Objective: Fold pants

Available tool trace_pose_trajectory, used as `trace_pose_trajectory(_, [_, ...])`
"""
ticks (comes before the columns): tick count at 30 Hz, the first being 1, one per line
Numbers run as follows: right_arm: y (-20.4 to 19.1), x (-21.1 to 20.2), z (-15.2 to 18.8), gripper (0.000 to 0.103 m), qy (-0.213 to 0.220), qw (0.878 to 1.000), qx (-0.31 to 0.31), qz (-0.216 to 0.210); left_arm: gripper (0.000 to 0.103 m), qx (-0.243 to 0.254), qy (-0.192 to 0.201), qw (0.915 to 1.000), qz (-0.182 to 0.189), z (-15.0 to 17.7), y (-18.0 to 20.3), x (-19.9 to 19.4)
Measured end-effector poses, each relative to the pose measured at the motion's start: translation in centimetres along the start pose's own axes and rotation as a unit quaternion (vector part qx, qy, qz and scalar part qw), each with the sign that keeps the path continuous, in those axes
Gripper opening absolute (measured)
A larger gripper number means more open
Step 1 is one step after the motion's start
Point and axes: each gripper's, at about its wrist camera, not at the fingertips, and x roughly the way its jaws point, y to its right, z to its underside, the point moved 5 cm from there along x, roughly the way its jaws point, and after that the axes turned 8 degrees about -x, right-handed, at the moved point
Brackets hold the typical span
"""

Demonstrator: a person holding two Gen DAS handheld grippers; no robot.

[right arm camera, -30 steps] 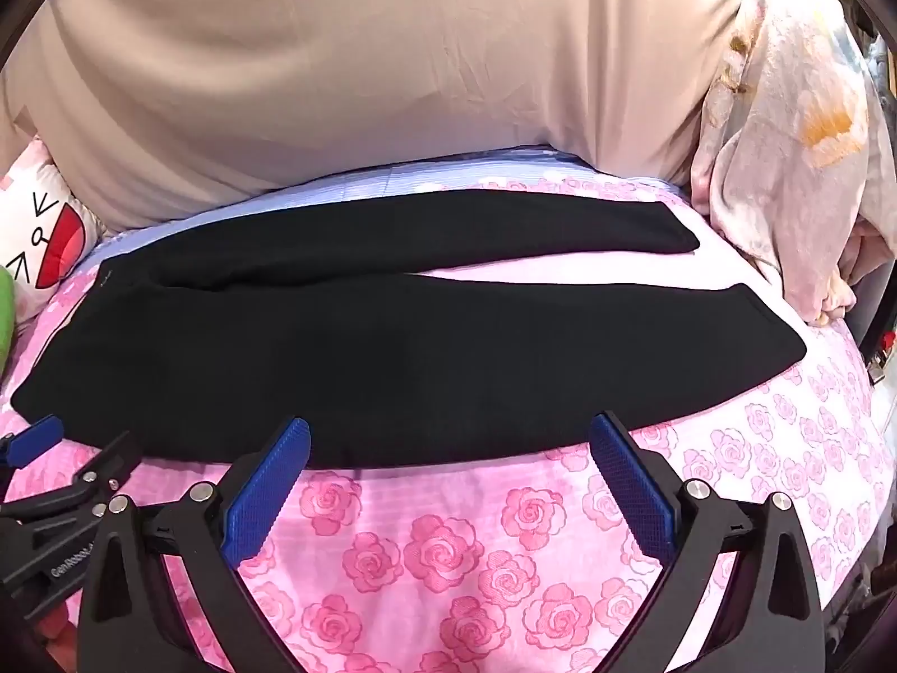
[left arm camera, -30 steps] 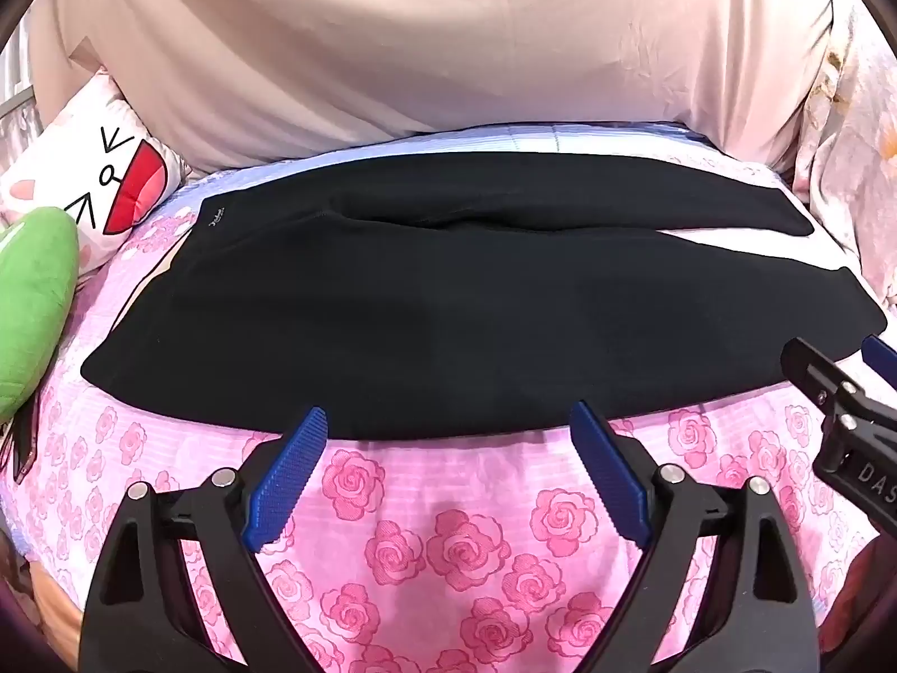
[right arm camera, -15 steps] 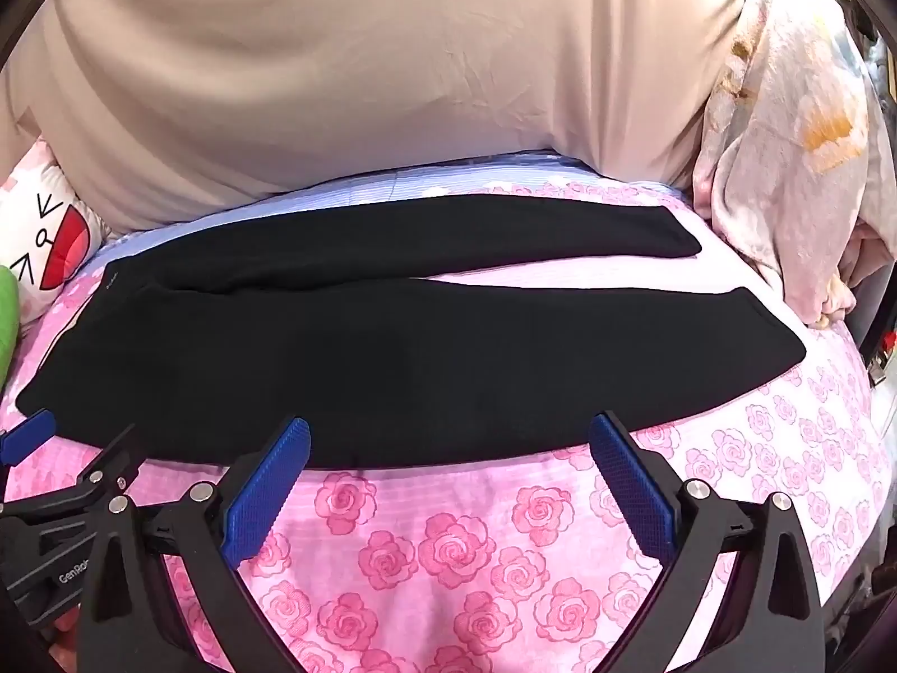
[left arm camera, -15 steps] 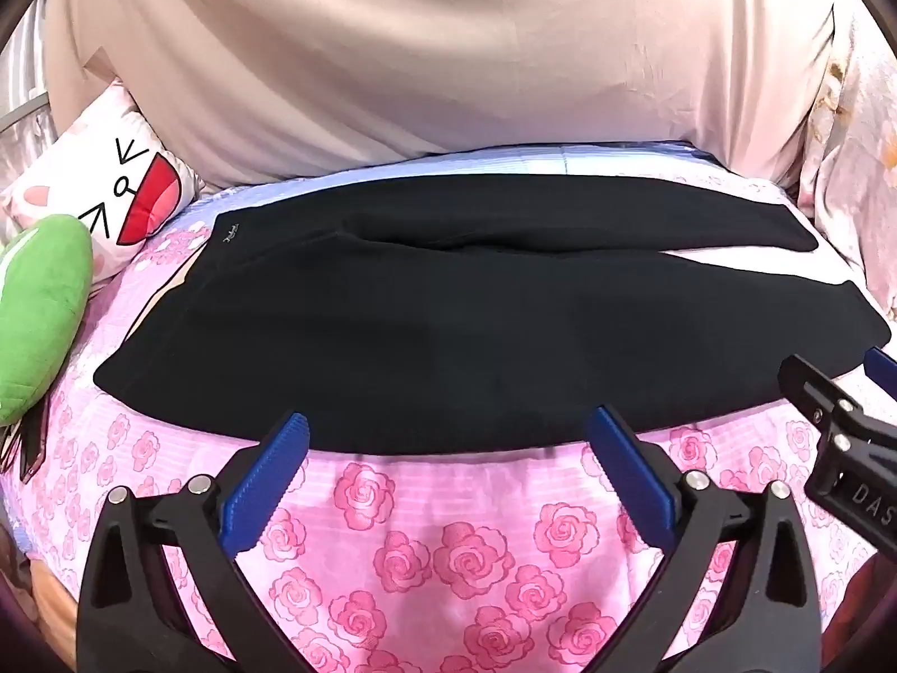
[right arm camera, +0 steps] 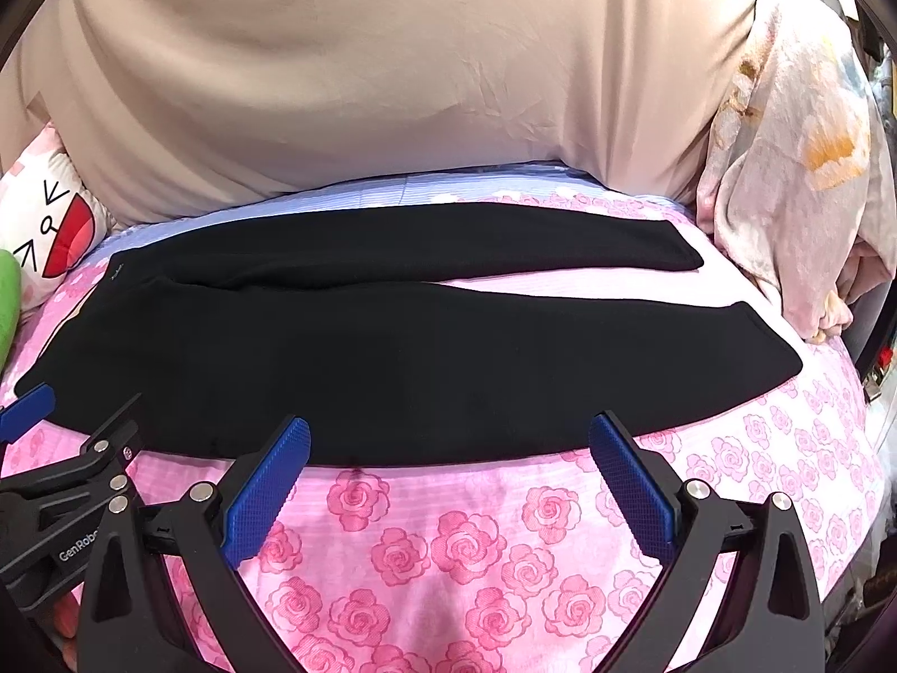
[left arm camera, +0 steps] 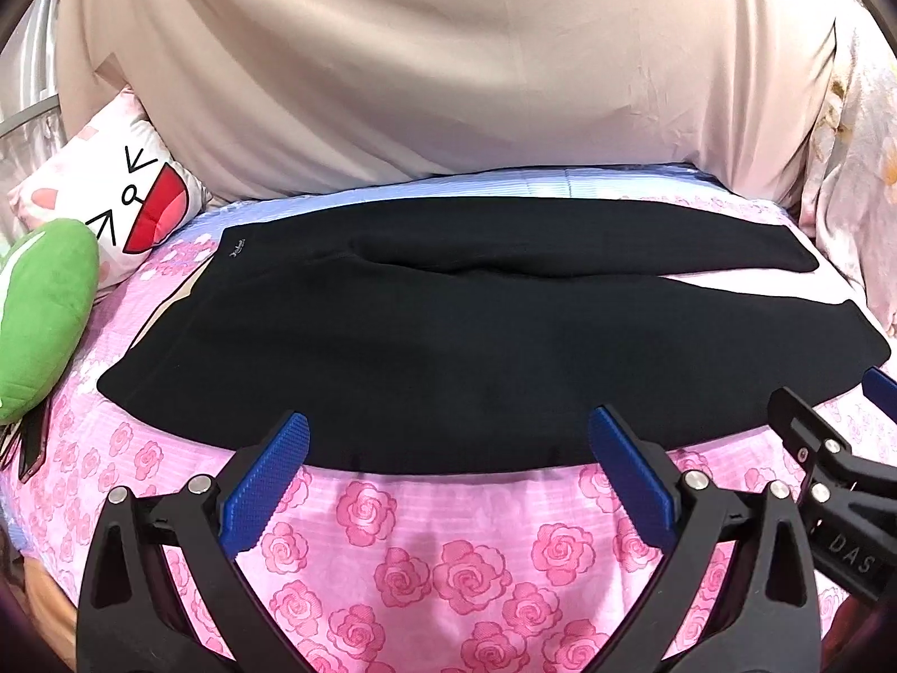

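Black pants (left arm camera: 448,336) lie flat on the pink rose-print bed sheet (left arm camera: 448,561), waistband to the left and both legs running right, the far leg apart from the near one at the hems. My left gripper (left arm camera: 448,420) hovers open at the near edge of the pants, nothing between its blue pads. My right gripper (right arm camera: 448,423) is also open over the near edge of the pants (right arm camera: 392,347), farther right. Each gripper shows in the other's view: the right gripper (left arm camera: 830,392) near the near leg's hem, the left gripper (right arm camera: 78,406) near the waist corner.
A cartoon-face pillow (left arm camera: 112,207) and a green plush (left arm camera: 39,319) sit at the left end of the bed. Beige fabric (left arm camera: 448,67) rises behind the pants. A crumpled floral blanket (right arm camera: 796,179) is piled at the right end.
The left gripper's jaws have spread wider than a second ago. The pants and the right gripper have hardly shifted.
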Motion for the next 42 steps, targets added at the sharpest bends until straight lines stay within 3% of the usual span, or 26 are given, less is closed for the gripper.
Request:
trace_pose_trajectory(6, [0.12,0.0,0.38,0.098,0.001,1.0,-0.001,-0.002,0.098,-0.006,-0.014,0.9999,0.006,0.16,0.06,0.14])
trace_pose_trajectory(42, [0.04,0.22,0.94,0.098,-0.003,1.0,-0.001,-0.002,0.098,0.003,-0.012,0.9999,-0.008,0.62,-0.13,0.7])
